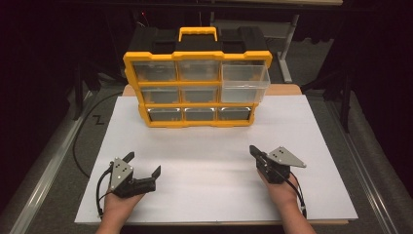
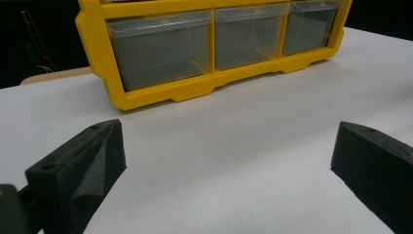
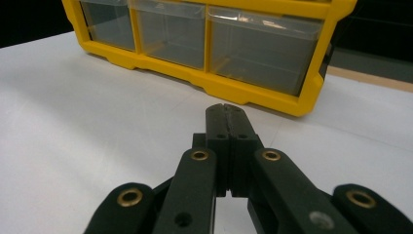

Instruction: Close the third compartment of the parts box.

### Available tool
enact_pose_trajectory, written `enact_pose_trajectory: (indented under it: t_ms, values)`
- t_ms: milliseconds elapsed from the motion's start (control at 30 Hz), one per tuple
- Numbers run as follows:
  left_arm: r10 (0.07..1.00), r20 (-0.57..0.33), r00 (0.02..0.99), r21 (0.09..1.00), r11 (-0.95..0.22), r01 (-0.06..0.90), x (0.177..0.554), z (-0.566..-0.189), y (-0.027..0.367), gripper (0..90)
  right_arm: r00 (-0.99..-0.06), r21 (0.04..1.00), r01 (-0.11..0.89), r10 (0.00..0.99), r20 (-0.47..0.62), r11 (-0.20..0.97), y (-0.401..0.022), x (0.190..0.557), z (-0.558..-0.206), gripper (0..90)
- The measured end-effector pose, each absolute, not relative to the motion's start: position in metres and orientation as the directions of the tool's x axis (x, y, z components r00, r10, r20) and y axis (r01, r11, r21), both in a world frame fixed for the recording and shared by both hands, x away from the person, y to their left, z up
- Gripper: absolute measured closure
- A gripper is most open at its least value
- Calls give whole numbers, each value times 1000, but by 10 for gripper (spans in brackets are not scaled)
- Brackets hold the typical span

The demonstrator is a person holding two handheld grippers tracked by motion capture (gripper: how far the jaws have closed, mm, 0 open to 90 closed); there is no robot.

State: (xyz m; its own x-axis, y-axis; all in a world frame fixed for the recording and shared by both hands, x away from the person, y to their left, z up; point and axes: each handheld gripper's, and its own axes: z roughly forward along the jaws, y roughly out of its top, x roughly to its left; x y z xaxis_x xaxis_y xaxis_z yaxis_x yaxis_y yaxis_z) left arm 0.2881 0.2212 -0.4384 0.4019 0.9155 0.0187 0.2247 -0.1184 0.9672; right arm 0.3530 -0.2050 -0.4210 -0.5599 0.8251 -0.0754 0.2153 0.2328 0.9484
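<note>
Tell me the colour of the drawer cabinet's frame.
Yellow; the drawer cabinet's frame shows best in the high view.

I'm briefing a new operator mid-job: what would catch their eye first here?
The yellow drawer organizer standing at the far side of the white board, its top-right clear drawer pulled out while the others sit flush. Nearer the person, the left gripper rests with jaws wide apart and the right gripper is shut on nothing, both pointing toward the organizer.
</note>
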Motion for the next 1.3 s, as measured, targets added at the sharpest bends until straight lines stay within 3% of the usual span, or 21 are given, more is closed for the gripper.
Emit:
enact_pose_trajectory:
  t_ms: [400, 1300]
  values:
    - [905, 35, 423, 966, -140, 218, 288, -438, 221, 3, -545, 943, 198, 830, -120, 266, -187, 357, -417, 900]
    - [904, 39, 426, 969, -139, 205, 291, -440, 222, 3, -526, 976, 142, 848, -68, 167, -169, 377, -362, 900]
